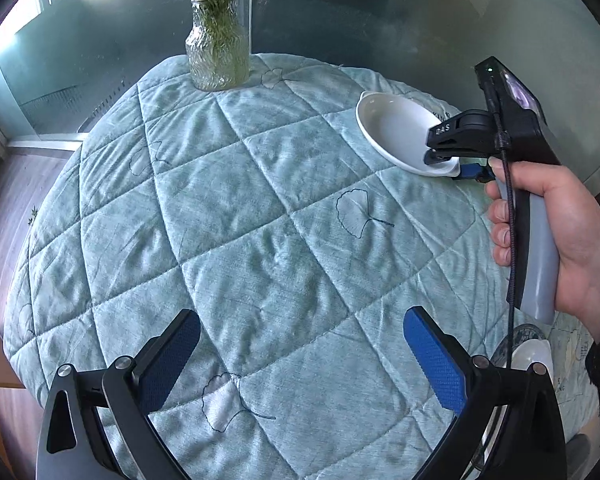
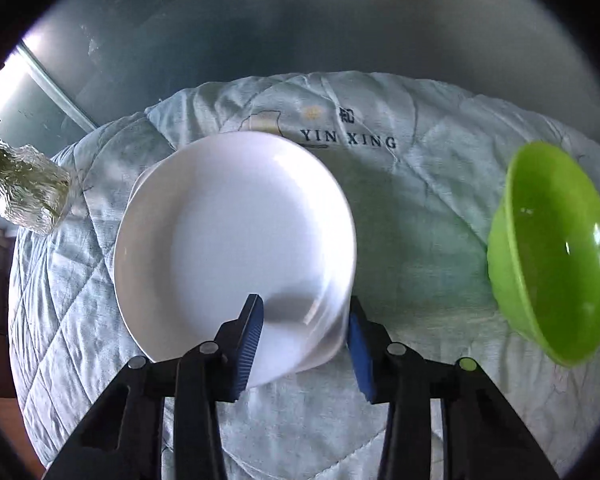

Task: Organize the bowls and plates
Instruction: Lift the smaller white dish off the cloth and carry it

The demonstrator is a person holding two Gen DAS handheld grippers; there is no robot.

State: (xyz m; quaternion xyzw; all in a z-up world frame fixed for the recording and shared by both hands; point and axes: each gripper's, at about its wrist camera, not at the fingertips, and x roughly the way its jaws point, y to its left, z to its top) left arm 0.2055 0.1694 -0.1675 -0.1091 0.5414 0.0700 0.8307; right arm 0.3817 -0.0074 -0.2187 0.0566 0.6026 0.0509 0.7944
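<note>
Now right tongs (image 2: pixel 304 340) clamp glossy white plate (image 2: pixel 236 240) rim; left tongs (image 1: pixel 300 364) wide.

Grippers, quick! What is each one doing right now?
Left gripper: open, holding nothing, above the quilted teal cloth.
Right gripper: shut on the round white ceramic plate, gripping its near rim.

Quilted teal tablecloth (image 1: pixel 260 208), frosted glass wall (image 1: pixel 360 12), perhaps wooden floor (image 1: pixel 4 208).
</note>
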